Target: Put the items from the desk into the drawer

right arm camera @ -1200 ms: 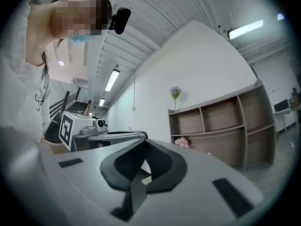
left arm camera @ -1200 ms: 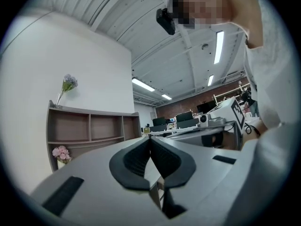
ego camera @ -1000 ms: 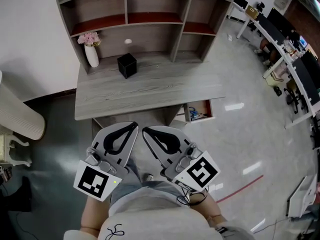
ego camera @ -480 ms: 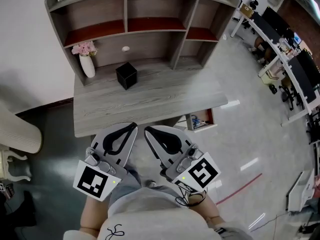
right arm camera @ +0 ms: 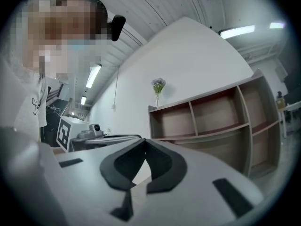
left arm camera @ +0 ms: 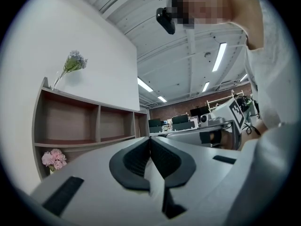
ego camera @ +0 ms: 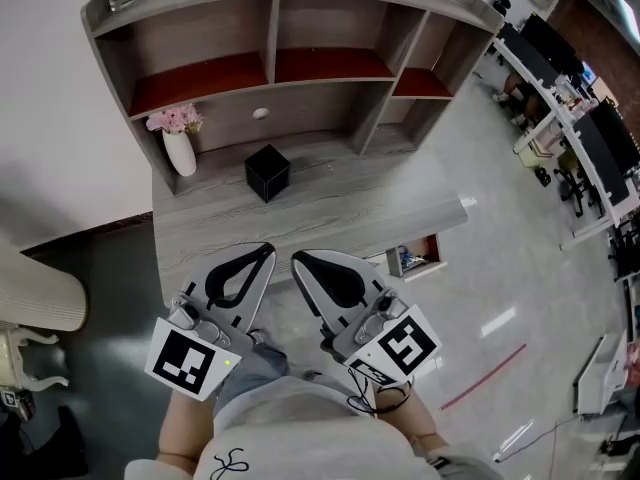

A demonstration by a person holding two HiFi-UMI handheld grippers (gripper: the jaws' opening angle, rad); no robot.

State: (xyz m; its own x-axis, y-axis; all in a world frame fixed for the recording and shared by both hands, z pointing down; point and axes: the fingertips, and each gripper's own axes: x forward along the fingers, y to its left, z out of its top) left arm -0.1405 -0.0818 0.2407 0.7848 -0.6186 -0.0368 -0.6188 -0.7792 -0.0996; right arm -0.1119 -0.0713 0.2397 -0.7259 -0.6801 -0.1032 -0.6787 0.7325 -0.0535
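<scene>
Task barely started, by my read. Black cube box sits on the desk, mid-left of the top, just in front of the hutch. White vase with pink flowers stands at the desk's back-left corner, well apart from the box. Nothing is lifted yet.

Drawer hangs open under the desk's right front edge. Something bluish lies inside, too small to say what, so maybe one item is already in.

Left gripper is held off the desk's front edge, close to the person's body. Its jaws are pressed together with nothing between them. Right gripper is just beside it, jaws also closed tip to tip and empty. Neither is near the box or vase.

Left to do: pick up the box, likely the vase too, and place them in the drawer. The drawer is already open, so no pull looks needed.
</scene>
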